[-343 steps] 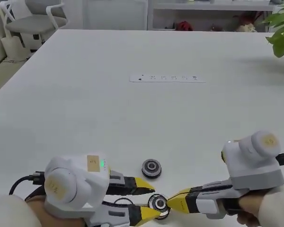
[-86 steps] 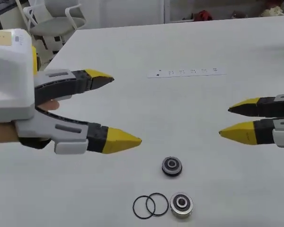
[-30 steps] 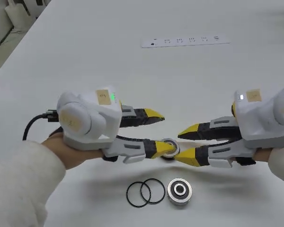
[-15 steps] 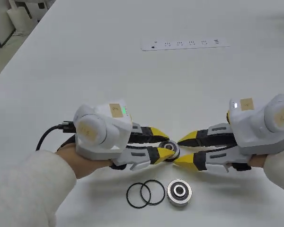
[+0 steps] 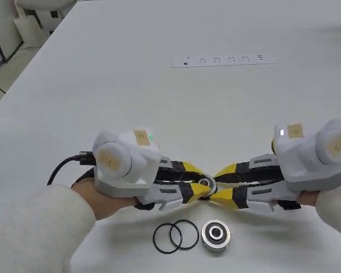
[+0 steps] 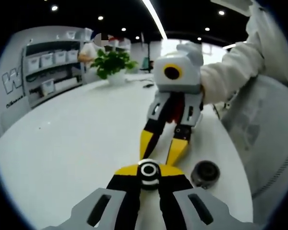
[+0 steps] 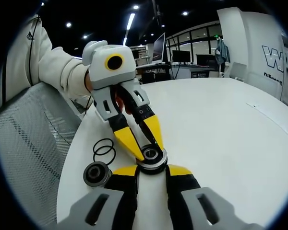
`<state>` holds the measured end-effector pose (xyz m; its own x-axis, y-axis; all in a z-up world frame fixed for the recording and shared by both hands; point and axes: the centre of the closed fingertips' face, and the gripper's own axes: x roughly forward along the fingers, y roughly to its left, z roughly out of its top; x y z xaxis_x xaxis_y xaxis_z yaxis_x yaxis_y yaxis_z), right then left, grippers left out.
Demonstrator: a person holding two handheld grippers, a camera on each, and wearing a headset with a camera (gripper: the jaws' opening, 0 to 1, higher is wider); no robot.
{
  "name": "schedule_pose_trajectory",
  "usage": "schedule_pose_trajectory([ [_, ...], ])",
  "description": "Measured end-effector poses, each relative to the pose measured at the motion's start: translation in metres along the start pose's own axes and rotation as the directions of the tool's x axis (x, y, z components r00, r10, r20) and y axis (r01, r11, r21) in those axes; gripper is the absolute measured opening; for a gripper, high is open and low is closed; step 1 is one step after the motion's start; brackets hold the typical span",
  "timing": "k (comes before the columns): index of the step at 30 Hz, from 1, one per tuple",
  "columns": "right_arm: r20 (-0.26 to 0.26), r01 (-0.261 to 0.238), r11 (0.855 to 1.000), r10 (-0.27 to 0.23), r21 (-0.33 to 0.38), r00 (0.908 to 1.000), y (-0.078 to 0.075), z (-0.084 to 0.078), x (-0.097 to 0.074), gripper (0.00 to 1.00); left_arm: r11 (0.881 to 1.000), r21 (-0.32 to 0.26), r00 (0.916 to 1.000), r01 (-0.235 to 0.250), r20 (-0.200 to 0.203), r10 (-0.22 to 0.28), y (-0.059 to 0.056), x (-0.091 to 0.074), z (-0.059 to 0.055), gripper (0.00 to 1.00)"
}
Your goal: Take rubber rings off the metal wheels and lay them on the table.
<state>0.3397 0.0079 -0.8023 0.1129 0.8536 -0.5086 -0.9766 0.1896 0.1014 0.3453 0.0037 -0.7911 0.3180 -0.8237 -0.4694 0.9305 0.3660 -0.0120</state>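
A small metal wheel (image 5: 205,182) with a dark rubber rim is held just above the table between both grippers, which meet tip to tip. My left gripper (image 5: 200,184) is shut on it from the left, and in the left gripper view the wheel (image 6: 149,170) sits between the yellow tips of that gripper (image 6: 149,176). From the right, my right gripper (image 5: 217,185) closes on the same wheel (image 7: 152,157), its tips (image 7: 152,170) pinching the near edge. Two black rubber rings (image 5: 176,236) lie overlapping on the table. A second wheel (image 5: 216,234) lies flat beside them.
The white table (image 5: 131,96) stretches far ahead, with a flat white power strip (image 5: 223,60) lying across it. A black cable (image 5: 65,166) trails from the left gripper. White sleeves (image 5: 40,233) cover the near corners. A potted plant (image 6: 111,64) stands at the far table end.
Over the last second both grippers closed in on the wheel; the right gripper's jaws narrowed from open to pinching it. The rings and the second wheel stayed put.
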Motion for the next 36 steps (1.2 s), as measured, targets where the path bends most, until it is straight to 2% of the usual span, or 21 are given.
schedule_pose_trajectory([
  [2, -0.008, -0.002, 1.0, 0.002, -0.007, 1.0, 0.0, -0.001, -0.001, 0.18, 1.0, 0.002, 1.0, 0.0, -0.004, 0.0, 0.0, 0.0, 0.0, 0.14],
  [4, -0.035, 0.013, 1.0, -0.014, -0.026, 0.9993, -0.003, -0.006, -0.003, 0.12, 1.0, 0.003, 1.0, -0.001, -0.006, 0.001, -0.001, -0.001, 0.0, 0.14],
  [7, -0.038, 0.028, 1.0, -0.028, -0.008, 0.9989, -0.005, -0.006, -0.005, 0.04, 1.0, 0.003, 1.0, -0.002, -0.005, 0.002, -0.003, 0.0, 0.0, 0.14],
  [10, -0.053, 0.034, 0.999, -0.034, 0.001, 0.998, -0.005, -0.006, -0.004, 0.04, 1.0, 0.006, 1.0, -0.005, -0.005, 0.005, -0.002, 0.0, 0.001, 0.14],
  [13, -0.071, 0.046, 0.997, -0.042, 0.06, 0.9966, -0.007, -0.007, -0.003, 0.04, 1.0, 0.005, 1.0, -0.006, -0.003, 0.006, -0.002, 0.0, 0.001, 0.14],
  [16, -0.083, 0.045, 0.988, -0.033, 0.151, 0.996, -0.007, -0.008, -0.003, 0.03, 1.0, 0.005, 1.0, -0.007, 0.005, 0.007, -0.001, 0.0, 0.001, 0.14],
  [26, -0.111, 0.06, 0.969, -0.034, 0.241, 0.9932, -0.008, -0.009, -0.002, 0.01, 1.0, 0.012, 0.9998, -0.002, 0.021, 0.001, -0.001, -0.001, 0.002, 0.14],
  [28, -0.105, 0.058, 0.965, -0.031, 0.256, 0.994, -0.008, -0.01, -0.003, 0.01, 1.0, 0.01, 0.9996, 0.005, 0.029, -0.005, 0.0, -0.001, 0.001, 0.14],
  [31, -0.091, 0.049, 0.952, -0.023, 0.301, 0.9956, -0.008, -0.009, -0.005, 0.0, 1.0, 0.012, 0.9994, 0.009, 0.034, -0.01, -0.001, -0.001, 0.002, 0.14],
  [36, -0.096, 0.056, 0.944, -0.026, 0.325, 0.9951, -0.007, -0.011, -0.007, 0.0, 1.0, 0.019, 0.9991, 0.013, 0.04, -0.014, -0.003, 0.001, 0.003, 0.14],
])
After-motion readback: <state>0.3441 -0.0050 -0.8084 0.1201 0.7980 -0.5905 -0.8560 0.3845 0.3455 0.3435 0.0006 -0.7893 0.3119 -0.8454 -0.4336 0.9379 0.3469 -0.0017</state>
